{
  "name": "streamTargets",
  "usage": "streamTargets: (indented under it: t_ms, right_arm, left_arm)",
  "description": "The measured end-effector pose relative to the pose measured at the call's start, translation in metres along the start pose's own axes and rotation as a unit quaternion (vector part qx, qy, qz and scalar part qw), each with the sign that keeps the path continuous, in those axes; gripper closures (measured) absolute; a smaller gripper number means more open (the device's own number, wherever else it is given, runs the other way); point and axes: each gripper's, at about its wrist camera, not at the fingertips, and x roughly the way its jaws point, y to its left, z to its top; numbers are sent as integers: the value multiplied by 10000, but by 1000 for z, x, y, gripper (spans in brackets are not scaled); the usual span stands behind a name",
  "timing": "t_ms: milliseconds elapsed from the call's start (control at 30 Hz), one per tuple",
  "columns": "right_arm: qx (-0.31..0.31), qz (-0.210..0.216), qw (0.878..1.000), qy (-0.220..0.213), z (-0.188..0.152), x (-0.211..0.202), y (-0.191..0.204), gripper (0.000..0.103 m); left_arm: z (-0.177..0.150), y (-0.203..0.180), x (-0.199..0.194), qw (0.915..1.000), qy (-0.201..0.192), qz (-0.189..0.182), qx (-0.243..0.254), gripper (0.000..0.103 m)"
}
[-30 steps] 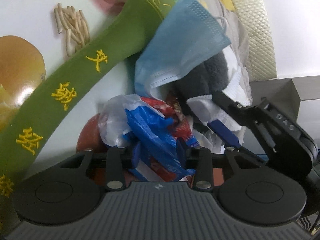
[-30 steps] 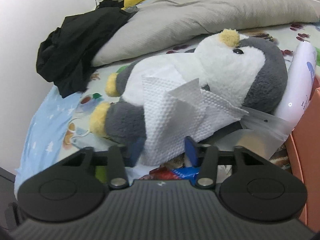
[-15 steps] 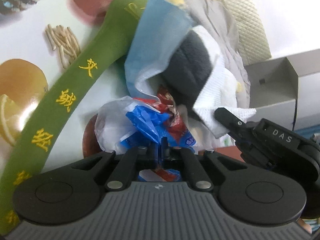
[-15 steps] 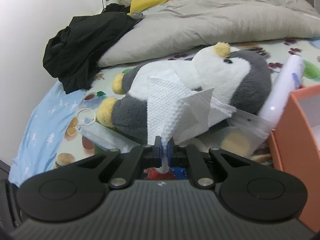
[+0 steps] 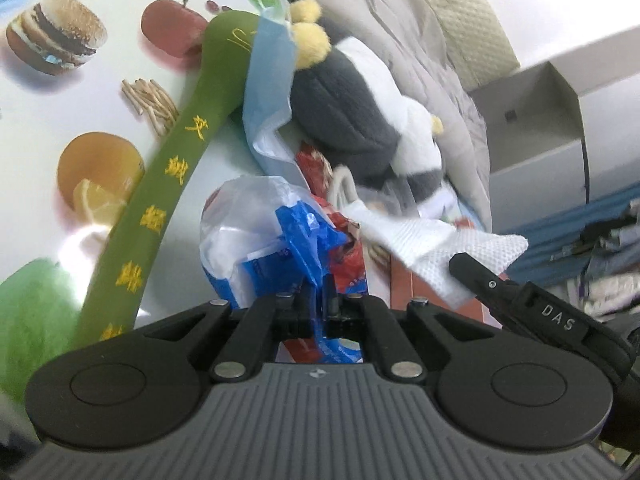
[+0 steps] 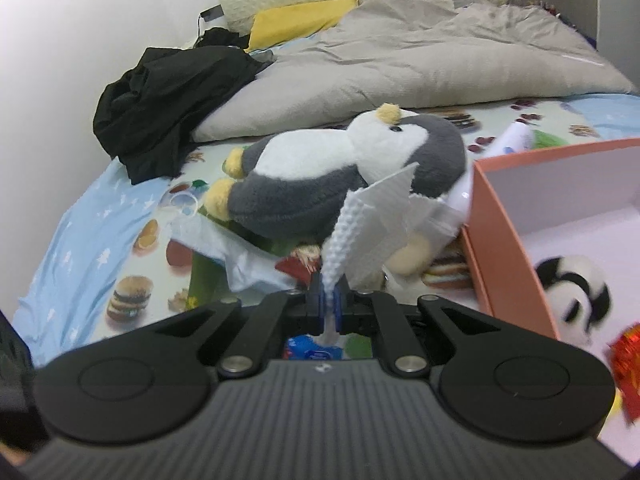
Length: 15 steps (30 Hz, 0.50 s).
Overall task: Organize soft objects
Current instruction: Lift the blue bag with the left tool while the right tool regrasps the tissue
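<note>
Bedding printed with burgers and fruit [image 5: 60, 92] covers the bed, with a grey duvet [image 6: 420, 60] bunched toward the headboard at the top of the right wrist view.

At the lower middle of the left wrist view, the left gripper [image 5: 319, 300] has its fingers pressed together on a crumpled blue and clear plastic bag [image 5: 272, 248], which rises just above the jaws. Red wrapping [image 5: 348, 268] clings to the bag's right side. In the right wrist view, the right gripper [image 6: 328, 306] pinches a white tissue [image 6: 372, 224] by its lower end, and the sheet fans up and to the right from the blue pads. The same tissue [image 5: 440, 252] shows at the right of the left view, held by the other tool.

Behind the tissue lies a grey and white penguin plush [image 6: 340, 180] on its side at mid frame. A green sock [image 5: 172, 172] with yellow embroidery runs diagonally across the left of the left view, and a blue mask [image 5: 268, 92] drapes between it and the plush. An orange box [image 6: 508, 240] stands at the right of the right view, with a panda plush [image 6: 576, 292] inside. Black clothing [image 6: 160, 108] sits at the upper left there.
</note>
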Motion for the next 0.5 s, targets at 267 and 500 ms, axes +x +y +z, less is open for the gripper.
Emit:
streamTargets:
  t_ms: [267,500]
  right_arm:
    - [267,-126,9993,215,-47,-31,-13,95]
    - [465,-245,9971,556,-93,-49,-19,95]
  left_arm:
    - [-22,-9,-16,9949,647,355,685,100]
    - [-26,-18,-21,9875,922,627,1119,100]
